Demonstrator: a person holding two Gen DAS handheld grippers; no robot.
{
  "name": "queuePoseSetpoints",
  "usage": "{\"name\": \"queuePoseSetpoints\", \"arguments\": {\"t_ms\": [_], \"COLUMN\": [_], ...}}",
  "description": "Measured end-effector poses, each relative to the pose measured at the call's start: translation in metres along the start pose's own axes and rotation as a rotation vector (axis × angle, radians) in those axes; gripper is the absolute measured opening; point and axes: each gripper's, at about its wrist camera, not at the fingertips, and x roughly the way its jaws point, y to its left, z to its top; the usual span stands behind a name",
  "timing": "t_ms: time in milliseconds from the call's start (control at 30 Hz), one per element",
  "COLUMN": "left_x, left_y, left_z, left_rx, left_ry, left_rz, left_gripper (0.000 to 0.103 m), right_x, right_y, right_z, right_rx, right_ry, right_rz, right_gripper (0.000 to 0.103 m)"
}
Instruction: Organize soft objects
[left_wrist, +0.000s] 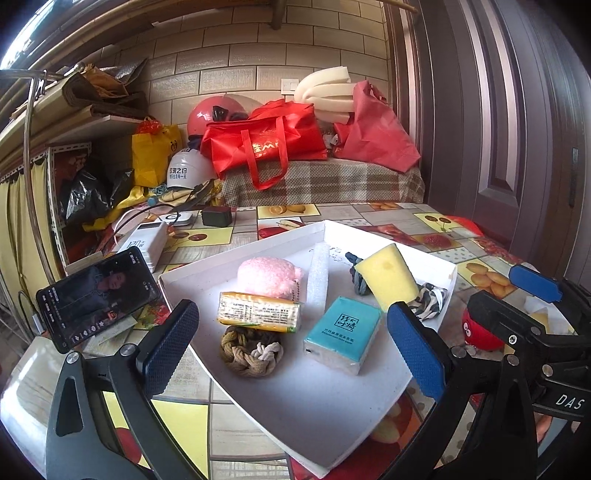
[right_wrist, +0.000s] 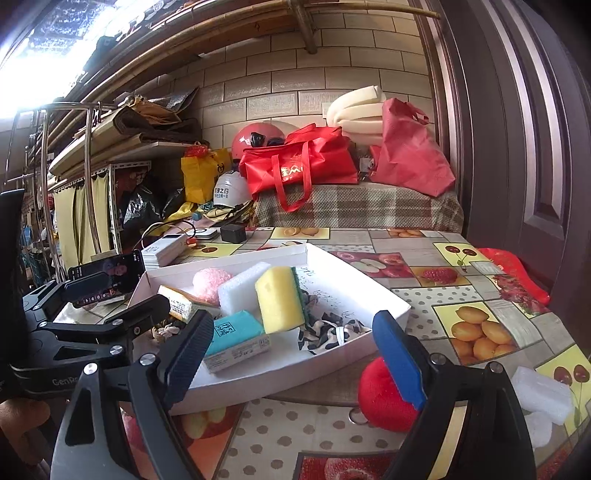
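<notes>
A white tray (left_wrist: 325, 413) holds a yellow sponge (left_wrist: 388, 277), a teal tissue pack (left_wrist: 343, 334), a yellow tissue pack (left_wrist: 258, 313), a pink plush (left_wrist: 267, 275), a white foam block (left_wrist: 318, 277), a rope knot (left_wrist: 251, 350) and a zebra-print cloth (left_wrist: 430, 301). My left gripper (left_wrist: 293, 350) is open above the tray's near side, empty. My right gripper (right_wrist: 295, 354) is open and empty at the tray's (right_wrist: 391, 299) right front corner. A red plush ball (right_wrist: 384, 400) lies on the table behind its right finger, also seen in the left wrist view (left_wrist: 480, 332).
A phone (left_wrist: 98, 297) leans left of the tray, beside a power bank (left_wrist: 146, 243). White foam pieces (right_wrist: 543, 397) lie at the table's right edge. Red bags (left_wrist: 266, 142) and helmets sit on a bench behind. A door stands on the right.
</notes>
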Motion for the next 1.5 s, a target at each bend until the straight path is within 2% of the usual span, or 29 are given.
{"name": "queuePoseSetpoints", "arguments": {"t_ms": [133,233,300,400,500,567,767,933,1067,1200,1500], "left_x": [-0.002,-0.002,-0.008,-0.021,-0.025,-0.018,-0.009,0.013,0.026,0.021,0.023], "left_y": [-0.012,-0.018,-0.029,-0.057,-0.085,-0.099,-0.104,-0.132,-0.165,-0.176,-0.17], "left_z": [-0.001,0.005,0.017,0.029,0.014,-0.002,-0.012,-0.026,-0.046,-0.049,-0.047], "left_rx": [0.024,-0.039,-0.057,0.012,0.09,0.135,0.118,0.214,0.371,0.42,0.405], "left_ry": [0.02,0.096,0.11,0.093,0.111,0.159,0.233,0.423,0.559,0.539,0.557], "left_rz": [-0.057,-0.188,-0.28,-0.331,-0.388,-0.378,-0.411,-0.493,-0.494,-0.506,-0.527], "left_gripper": [0.103,0.103,0.103,0.103,0.103,0.103,0.103,0.103,0.102,0.103,0.102], "right_x": [-0.015,-0.029,-0.035,-0.044,-0.052,-0.057,-0.073,-0.094,-0.094,-0.089,-0.087], "right_y": [-0.017,-0.034,-0.048,-0.068,-0.084,-0.096,-0.142,-0.178,-0.182,-0.176,-0.183], "right_z": [-0.005,-0.009,-0.011,-0.013,-0.016,-0.018,-0.027,-0.037,-0.041,-0.037,-0.04], "right_rx": [0.037,0.072,0.121,0.2,0.235,0.251,0.323,0.445,0.475,0.437,0.481], "right_ry": [0.002,-0.011,-0.022,-0.039,-0.036,-0.018,0.069,0.065,0.075,0.089,0.104], "right_rz": [-0.026,-0.064,-0.089,-0.12,-0.171,-0.211,-0.299,-0.358,-0.355,-0.347,-0.343], "right_gripper": [0.088,0.088,0.088,0.088,0.088,0.088,0.088,0.088,0.088,0.088,0.088]}}
